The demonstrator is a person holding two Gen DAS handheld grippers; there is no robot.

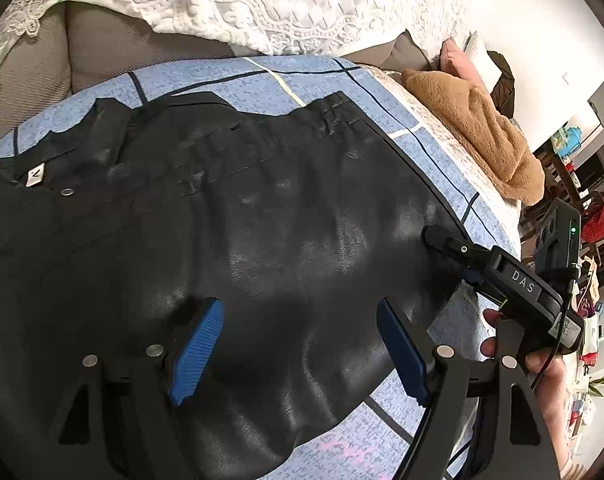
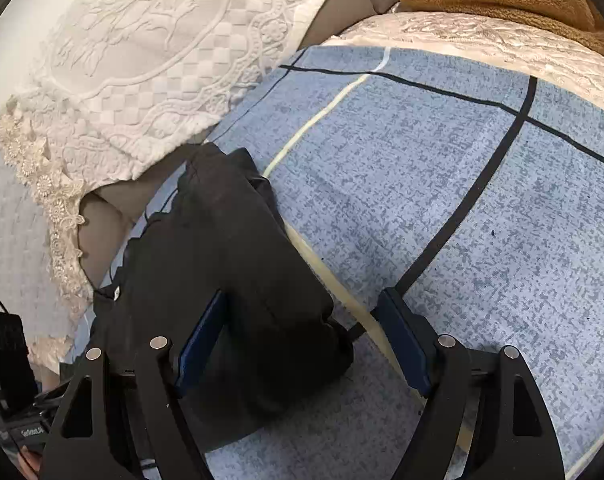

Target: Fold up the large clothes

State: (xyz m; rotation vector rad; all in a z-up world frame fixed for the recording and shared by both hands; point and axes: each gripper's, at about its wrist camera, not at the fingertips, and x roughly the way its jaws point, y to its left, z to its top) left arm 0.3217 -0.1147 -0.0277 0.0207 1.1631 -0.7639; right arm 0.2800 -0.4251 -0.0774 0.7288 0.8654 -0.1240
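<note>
A pair of black trousers (image 1: 229, 216) lies spread on a blue checked sheet (image 1: 302, 76), waistband with a metal snap and white label at the left. My left gripper (image 1: 302, 348) is open just above the black cloth, holding nothing. The right gripper (image 1: 450, 240) shows at the trousers' right edge. In the right wrist view the trousers (image 2: 229, 264) lie as a folded bundle on the blue sheet (image 2: 442, 184). My right gripper (image 2: 302, 344) is open, the cloth's lower edge between its blue pads (image 2: 197, 344), not clamped.
A white lace bedspread (image 1: 261, 4) covers the grey sofa back (image 1: 113, 40) behind the sheet. A brown fleece blanket (image 1: 482, 128) lies to the right on a pale quilt (image 2: 482, 40). Cluttered room furniture (image 1: 582, 208) stands at far right.
</note>
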